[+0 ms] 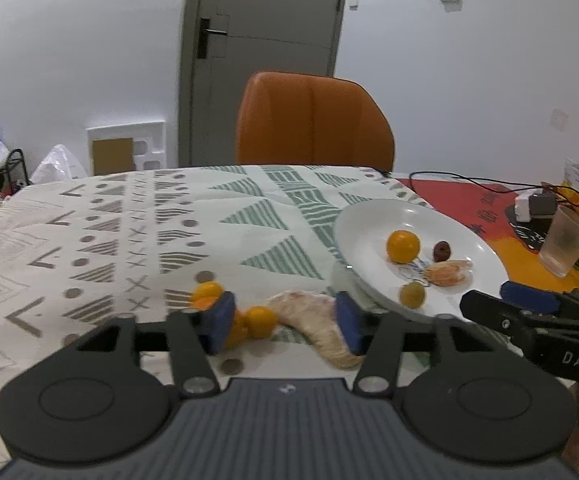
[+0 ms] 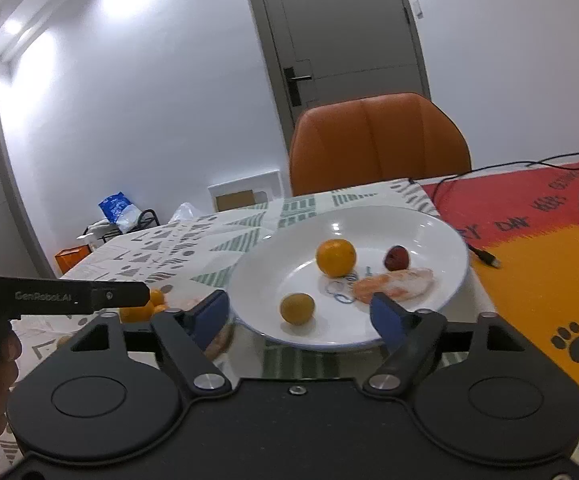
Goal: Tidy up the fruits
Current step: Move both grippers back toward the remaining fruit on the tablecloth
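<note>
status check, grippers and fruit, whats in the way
Left hand-held gripper open, over small oranges and pomelo wedge on the cloth. Right hand-held gripper open, empty, at white plate. Nothing blocking.

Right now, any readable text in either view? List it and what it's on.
"DAS": right tongs, on the body.
"GenRobot.AI": left tongs, on the arm, soft but readable.
Black lettering on the red mat: too warped to read.
Blue bag print: too blurred.

The plate (image 2: pixel 441 240) looks like shiny, smooth white china. The bench wears a soft, matt cloth (image 1: pixel 137 232) with printed shapes. The tongs (image 1: pixel 283 322) are matt black plastic with blue pads (image 1: pixel 219 320), and the chair (image 1: pixel 313 120) looks like smooth orange leather.
</note>
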{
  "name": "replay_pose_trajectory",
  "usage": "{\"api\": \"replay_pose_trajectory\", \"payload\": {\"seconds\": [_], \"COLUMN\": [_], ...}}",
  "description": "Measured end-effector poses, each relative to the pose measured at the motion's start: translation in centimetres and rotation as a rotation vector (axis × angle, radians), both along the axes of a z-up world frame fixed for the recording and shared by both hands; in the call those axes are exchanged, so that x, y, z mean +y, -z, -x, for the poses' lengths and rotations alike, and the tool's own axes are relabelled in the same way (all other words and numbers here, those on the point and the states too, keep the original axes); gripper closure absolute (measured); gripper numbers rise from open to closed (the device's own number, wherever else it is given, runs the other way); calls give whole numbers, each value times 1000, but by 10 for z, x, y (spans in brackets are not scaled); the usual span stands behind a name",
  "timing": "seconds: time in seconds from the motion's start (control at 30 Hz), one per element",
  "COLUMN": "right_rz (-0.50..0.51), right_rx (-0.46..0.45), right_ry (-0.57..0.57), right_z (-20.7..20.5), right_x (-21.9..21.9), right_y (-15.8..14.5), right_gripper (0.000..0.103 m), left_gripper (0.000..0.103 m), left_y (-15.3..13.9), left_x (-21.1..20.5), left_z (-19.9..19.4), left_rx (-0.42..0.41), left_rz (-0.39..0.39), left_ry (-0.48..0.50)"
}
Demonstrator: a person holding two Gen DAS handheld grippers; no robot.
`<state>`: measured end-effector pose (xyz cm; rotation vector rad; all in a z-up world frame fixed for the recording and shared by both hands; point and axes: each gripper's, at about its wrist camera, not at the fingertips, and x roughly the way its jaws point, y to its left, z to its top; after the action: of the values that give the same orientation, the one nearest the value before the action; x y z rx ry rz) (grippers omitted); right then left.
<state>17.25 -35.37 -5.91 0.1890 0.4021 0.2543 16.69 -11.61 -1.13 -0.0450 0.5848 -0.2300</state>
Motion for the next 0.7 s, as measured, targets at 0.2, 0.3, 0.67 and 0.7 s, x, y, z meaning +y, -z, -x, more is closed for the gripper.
{"api": "replay_pose_trajectory", "payload": {"seconds": [0.2, 0.3, 0.67, 0.7], "right_rz": [18, 21, 27, 28], "right_rx": [-27, -27, -17, -17], "right_ry": [-19, -30, -69, -72], "right_z": [1, 1, 3, 4], "right_x": [16, 21, 40, 41], "right_y": [-5, -6, -9, -9], "right_gripper": [5, 2, 0, 0], "left_gripper": [33, 30, 22, 23], "left_y": [-2, -2, 2, 2], "left_x": [22, 31, 54, 55], "left_z": [7, 10, 22, 23], "left_rx": [-4, 0, -1, -1], "left_rz": [4, -2, -6, -5], "left_ry": [-60, -83, -143, -147]}}
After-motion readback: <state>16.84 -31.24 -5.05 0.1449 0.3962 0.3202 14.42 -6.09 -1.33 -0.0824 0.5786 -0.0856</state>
